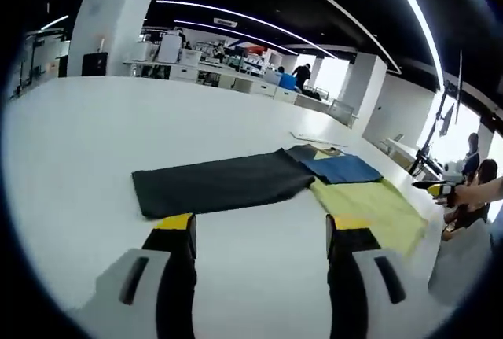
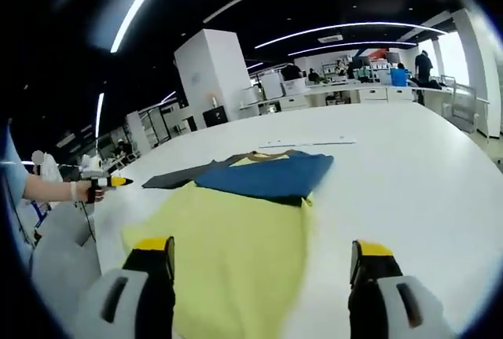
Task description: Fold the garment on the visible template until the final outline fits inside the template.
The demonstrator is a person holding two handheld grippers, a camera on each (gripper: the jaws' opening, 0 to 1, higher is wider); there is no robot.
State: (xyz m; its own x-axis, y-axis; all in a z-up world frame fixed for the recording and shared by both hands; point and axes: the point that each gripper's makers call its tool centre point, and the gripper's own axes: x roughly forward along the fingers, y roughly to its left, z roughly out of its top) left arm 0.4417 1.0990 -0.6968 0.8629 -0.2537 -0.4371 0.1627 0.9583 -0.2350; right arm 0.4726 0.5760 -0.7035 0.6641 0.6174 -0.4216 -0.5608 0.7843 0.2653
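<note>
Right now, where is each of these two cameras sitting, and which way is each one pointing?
Left gripper view: rides on the left hand-held gripper, open, looking across the white table at the dark garment; a person's hand enters at right.
Right gripper view: rides on the right hand-held gripper, open, looking over the yellow sheet and blue cloth; a person's forearm shows at left.
Shared: table, dark garment, yellow sheet, blue cloth.

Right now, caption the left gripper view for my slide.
Open hand-held gripper hovers over white table before a dark garment, blue cloth and yellow cloth.
</note>
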